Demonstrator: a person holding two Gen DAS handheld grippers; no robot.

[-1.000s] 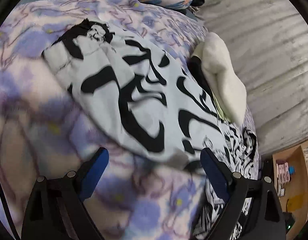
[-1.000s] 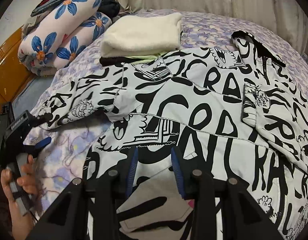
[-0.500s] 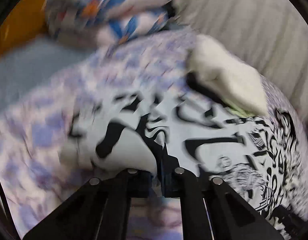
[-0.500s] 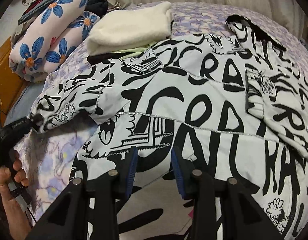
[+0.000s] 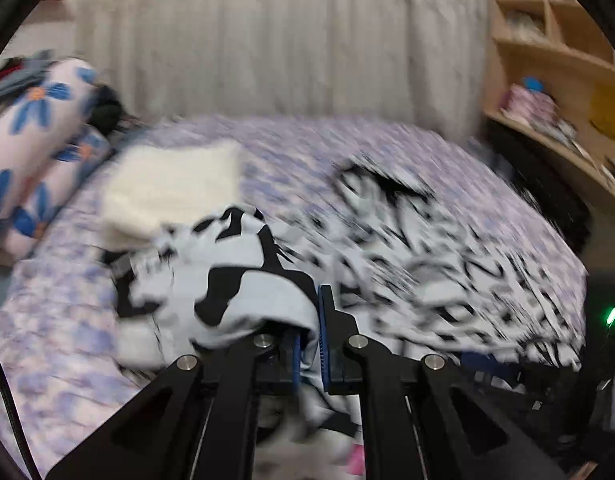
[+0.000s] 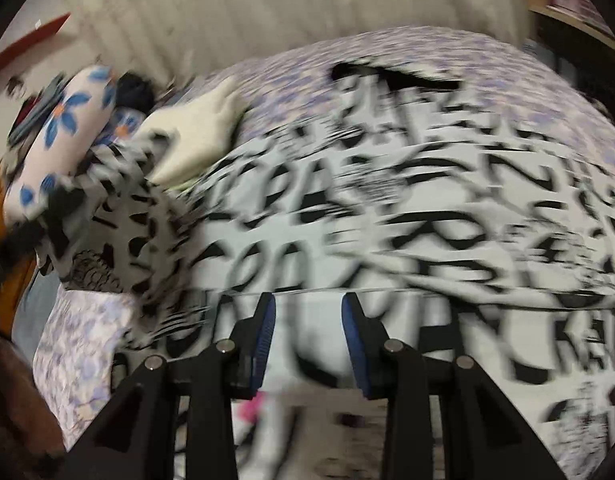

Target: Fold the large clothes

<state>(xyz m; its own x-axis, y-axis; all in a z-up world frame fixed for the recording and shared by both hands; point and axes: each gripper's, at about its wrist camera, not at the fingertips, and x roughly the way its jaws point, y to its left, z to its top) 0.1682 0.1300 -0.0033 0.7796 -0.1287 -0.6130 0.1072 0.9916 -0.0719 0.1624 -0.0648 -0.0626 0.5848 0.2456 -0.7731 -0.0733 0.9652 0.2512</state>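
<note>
Lifted since before, the sleeve [image 5: 243,280] hangs clenched in the left hand-held gripper [image 5: 307,344], to fold inward; the right hand-held gripper [image 6: 307,320] hovers released.

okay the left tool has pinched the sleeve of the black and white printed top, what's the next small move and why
Probably carry the sleeve inward across the garment's body and lay it flat. The left tool is shut on it, bunched and lifted off the bedspread, with the body spread out alongside.

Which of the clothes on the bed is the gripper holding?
The black-and-white printed garment: the left gripper is shut on a bunched fold of it. The folded cream garment lies untouched behind.
</note>
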